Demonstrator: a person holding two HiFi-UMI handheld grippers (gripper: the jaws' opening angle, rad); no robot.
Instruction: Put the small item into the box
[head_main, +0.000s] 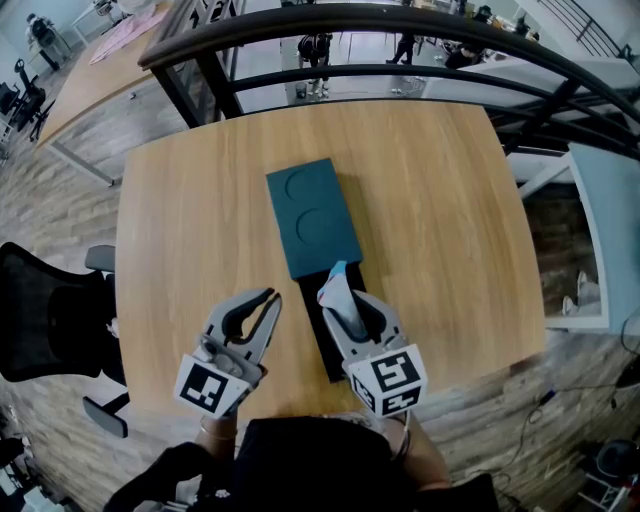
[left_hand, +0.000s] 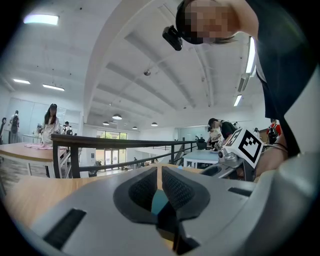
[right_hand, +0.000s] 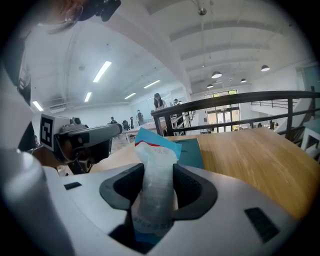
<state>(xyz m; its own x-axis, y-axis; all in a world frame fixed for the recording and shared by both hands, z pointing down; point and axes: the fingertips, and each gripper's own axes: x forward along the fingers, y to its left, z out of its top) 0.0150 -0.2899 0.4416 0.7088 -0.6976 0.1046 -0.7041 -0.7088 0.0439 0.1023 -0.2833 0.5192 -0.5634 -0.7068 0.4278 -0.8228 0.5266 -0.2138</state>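
A smooth pale wooden table (head_main: 430, 200) carries a flat teal box lid (head_main: 312, 218) pressed with two round hollows, and a shallow black tray (head_main: 320, 338) runs out from the lid's near end; its inside is not visible. Just off that near end of the lid and above the tray, the right gripper (head_main: 345, 305) (right_hand: 157, 175) clamps a small crinkled, milky plastic packet (head_main: 338, 288) (right_hand: 155, 185) with a blue and red top edge, its print too small to read. Nearer the person and to the lid's left, the left gripper (head_main: 262, 305) (left_hand: 159, 182) has its ribbed dark pads (left_hand: 177, 187) drawn together, gripping nothing.
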